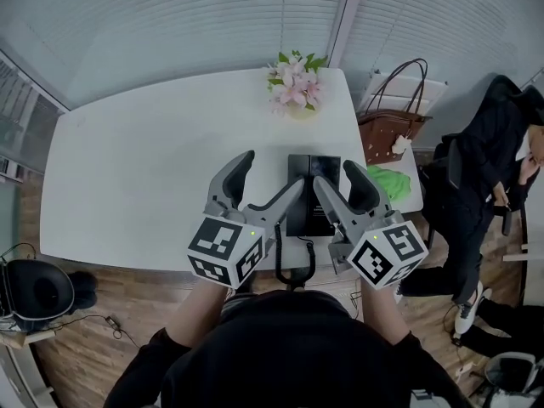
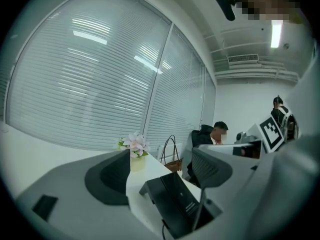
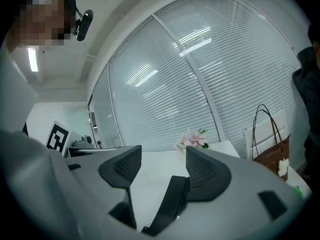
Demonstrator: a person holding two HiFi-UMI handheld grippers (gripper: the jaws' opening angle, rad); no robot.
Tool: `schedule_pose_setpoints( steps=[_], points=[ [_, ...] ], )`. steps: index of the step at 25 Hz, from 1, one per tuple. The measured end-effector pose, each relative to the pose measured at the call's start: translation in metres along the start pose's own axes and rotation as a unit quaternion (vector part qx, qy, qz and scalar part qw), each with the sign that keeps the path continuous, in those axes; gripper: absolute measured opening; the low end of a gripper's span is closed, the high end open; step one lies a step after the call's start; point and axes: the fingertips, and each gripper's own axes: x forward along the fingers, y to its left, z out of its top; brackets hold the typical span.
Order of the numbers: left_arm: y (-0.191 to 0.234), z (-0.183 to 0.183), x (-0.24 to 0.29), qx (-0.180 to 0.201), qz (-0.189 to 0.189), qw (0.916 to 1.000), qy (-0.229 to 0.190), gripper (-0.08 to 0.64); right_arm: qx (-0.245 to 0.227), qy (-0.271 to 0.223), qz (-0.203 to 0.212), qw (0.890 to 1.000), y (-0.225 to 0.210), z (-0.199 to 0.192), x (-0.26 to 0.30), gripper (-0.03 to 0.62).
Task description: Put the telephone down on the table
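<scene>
The black telephone (image 1: 308,195) lies flat on the white table (image 1: 153,185) near its front right edge, and its cord (image 1: 293,266) hangs over that edge. My left gripper (image 1: 265,185) hovers just left of it, open, with nothing between its fingers. My right gripper (image 1: 340,181) is open too, above the phone's right side. In the left gripper view the telephone (image 2: 175,200) sits low between the spread jaws of the left gripper (image 2: 161,173). The right gripper (image 3: 163,172) shows the dark telephone (image 3: 169,204) low in its gap, close to the right-hand finger; contact cannot be told.
A vase of pink flowers (image 1: 294,83) stands at the table's far edge. A brown handbag (image 1: 391,126) and a green item (image 1: 393,181) sit off the table's right end. A person in dark clothes (image 1: 484,168) sits at the right. A black bag (image 1: 34,287) lies on the floor at the left.
</scene>
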Motion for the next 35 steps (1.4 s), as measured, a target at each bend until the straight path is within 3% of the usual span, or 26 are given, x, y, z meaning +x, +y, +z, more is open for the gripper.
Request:
schedule_pose_setpoints(
  steps=[14, 28, 31, 35],
  points=[
    [-0.012, 0.022, -0.012, 0.023, -0.009, 0.9991, -0.033, 0.400, -0.030, -0.045, 0.013, 0.998, 0.017, 0.026, -0.011, 0.247],
    [-0.013, 0.027, -0.014, 0.035, -0.013, 0.9983, -0.043, 0.395, -0.054, -0.059, 0.019, 0.997, 0.025, 0.035, -0.012, 0.241],
    [-0.014, 0.028, -0.015, 0.035, -0.014, 0.9982, -0.047, 0.375, -0.059, -0.062, 0.019, 0.996, 0.025, 0.037, -0.012, 0.213],
    [-0.012, 0.033, -0.019, 0.040, -0.003, 0.9975, -0.058, 0.286, -0.057, -0.064, 0.025, 0.996, 0.028, 0.037, -0.012, 0.192]
  ],
)
